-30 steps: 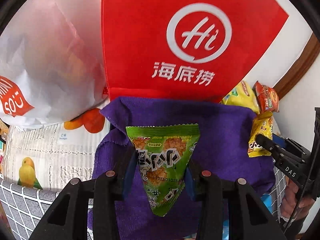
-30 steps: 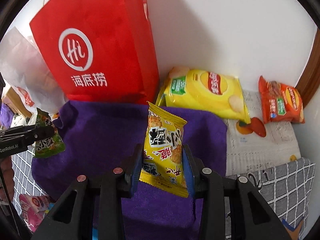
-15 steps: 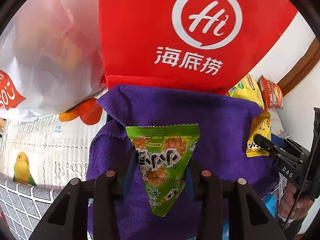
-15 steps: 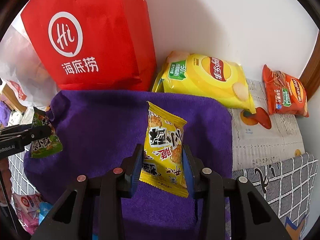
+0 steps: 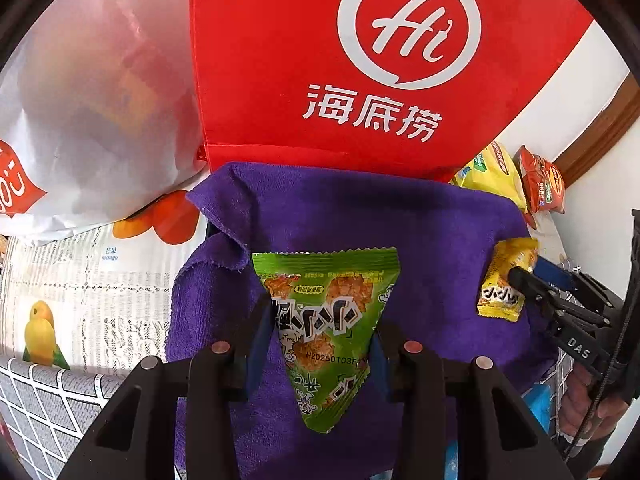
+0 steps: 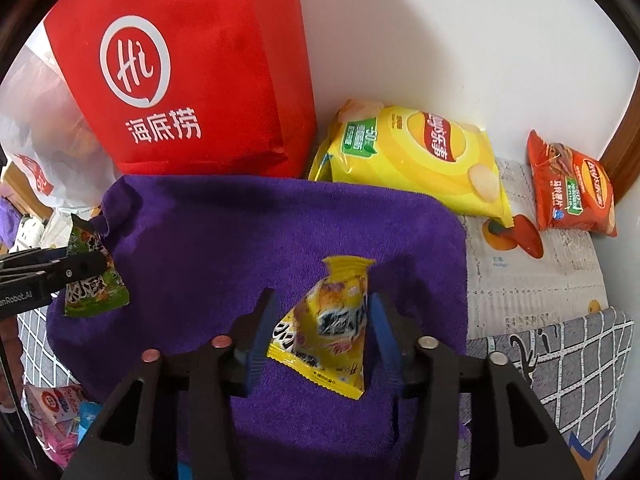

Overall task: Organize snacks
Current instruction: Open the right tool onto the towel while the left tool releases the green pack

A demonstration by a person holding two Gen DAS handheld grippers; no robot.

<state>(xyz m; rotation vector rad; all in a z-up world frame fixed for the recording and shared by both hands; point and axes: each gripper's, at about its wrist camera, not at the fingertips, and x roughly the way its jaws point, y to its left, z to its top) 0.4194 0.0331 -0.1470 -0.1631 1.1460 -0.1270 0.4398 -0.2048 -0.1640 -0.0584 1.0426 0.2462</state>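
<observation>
My left gripper (image 5: 322, 320) is shut on a green triangular snack packet (image 5: 328, 344) and holds it over the purple towel (image 5: 360, 216). From the right wrist view the same green packet (image 6: 94, 296) hangs in the left gripper (image 6: 80, 268) at the towel's left edge. The right gripper (image 6: 320, 298) is opening: the small yellow snack packet (image 6: 324, 332) sits tilted between its blue pads on the purple towel (image 6: 240, 240), with a gap at the left pad. In the left wrist view the yellow packet (image 5: 504, 284) shows at the right gripper's tip (image 5: 520, 276).
A red fabric bag (image 6: 192, 80) stands behind the towel against the white wall. A big yellow chips bag (image 6: 420, 160) and an orange-red snack packet (image 6: 568, 188) lie at the right. A white plastic bag (image 5: 88, 100) is at the left. More snacks (image 6: 56, 404) lie at the lower left.
The right gripper's jaws have spread and the yellow packet, upright before, has tipped over onto the towel. The left gripper still holds the green packet in the same place.
</observation>
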